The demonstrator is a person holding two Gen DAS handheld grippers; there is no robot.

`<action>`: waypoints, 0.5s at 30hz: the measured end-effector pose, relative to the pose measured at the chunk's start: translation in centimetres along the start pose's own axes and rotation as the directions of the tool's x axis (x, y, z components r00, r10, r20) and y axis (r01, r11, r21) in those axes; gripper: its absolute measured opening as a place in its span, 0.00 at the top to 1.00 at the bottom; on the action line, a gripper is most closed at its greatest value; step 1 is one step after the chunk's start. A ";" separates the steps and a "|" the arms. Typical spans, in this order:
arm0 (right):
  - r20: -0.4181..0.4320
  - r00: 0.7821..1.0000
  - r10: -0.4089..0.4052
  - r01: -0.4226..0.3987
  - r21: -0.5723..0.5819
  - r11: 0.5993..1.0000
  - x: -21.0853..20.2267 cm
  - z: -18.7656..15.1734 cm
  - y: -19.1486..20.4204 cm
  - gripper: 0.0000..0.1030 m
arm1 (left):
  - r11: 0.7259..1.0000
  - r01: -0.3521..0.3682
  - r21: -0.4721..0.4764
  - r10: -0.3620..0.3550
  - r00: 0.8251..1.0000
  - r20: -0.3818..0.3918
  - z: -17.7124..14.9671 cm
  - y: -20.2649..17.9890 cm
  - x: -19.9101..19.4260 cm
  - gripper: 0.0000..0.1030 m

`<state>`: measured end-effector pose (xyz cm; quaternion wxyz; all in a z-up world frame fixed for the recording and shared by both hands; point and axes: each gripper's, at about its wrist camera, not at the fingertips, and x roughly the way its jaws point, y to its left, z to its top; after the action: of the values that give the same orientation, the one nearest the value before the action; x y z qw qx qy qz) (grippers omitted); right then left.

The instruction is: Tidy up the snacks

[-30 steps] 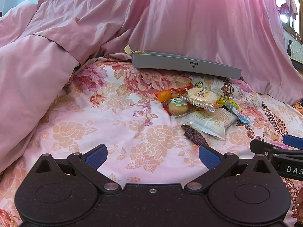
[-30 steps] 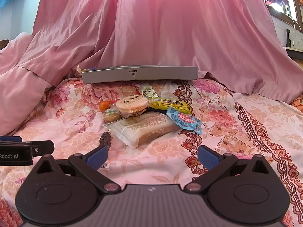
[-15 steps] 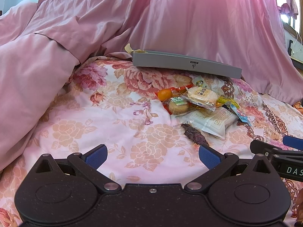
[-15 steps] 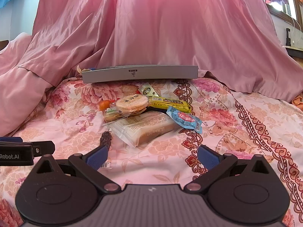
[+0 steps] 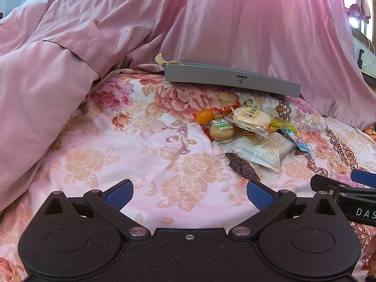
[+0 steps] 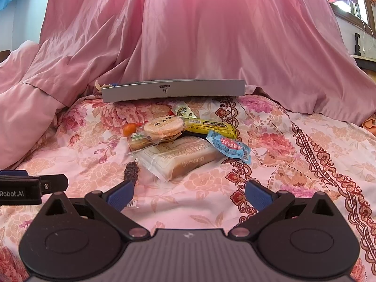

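Little changes across the last second: both views creep slightly nearer, nothing is lifted, so sorting has not begun.

Left gripper [image 5: 189, 193]: blue-padded fingers spread wide, empty, over floral pink bedsheet [image 5: 112, 155].
Right gripper [image 6: 188, 193]: fingers likewise spread, empty.
Dark purple flat snack strip [image 6: 131, 170]: nearest item, just beyond the right gripper's left finger.
White wrapped cake bar [image 6: 181, 158]: ahead, centred.
Round rice cracker packet [image 6: 163, 127]: stacked behind.
Grey shallow cardboard box [image 6: 174, 91]: farthest, against pink quilt [image 6: 211, 35].
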<state>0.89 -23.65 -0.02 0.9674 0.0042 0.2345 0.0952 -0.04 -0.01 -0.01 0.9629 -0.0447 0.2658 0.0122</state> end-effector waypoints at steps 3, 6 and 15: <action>-0.006 1.000 0.002 -0.002 0.001 1.000 0.1 -0.2 0.1 0.00 | 1.000 -0.002 0.001 0.002 1.000 -0.002 -0.5 -0.1 0.1 0.01; -0.011 1.000 0.003 -0.003 -0.002 1.000 0.1 -0.4 0.2 0.00 | 1.000 -0.010 0.001 0.010 1.000 -0.008 -0.6 -0.2 0.0 0.01; -0.044 0.998 0.039 -0.041 -0.058 0.997 0.6 0.3 0.3 0.00 | 0.999 -0.026 -0.028 0.025 0.998 -0.057 0.4 0.5 1.4 0.01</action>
<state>1.52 -23.25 0.02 0.9598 -0.0216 0.2520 0.1216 1.34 0.52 -0.38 0.9540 -0.0554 0.2935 0.0270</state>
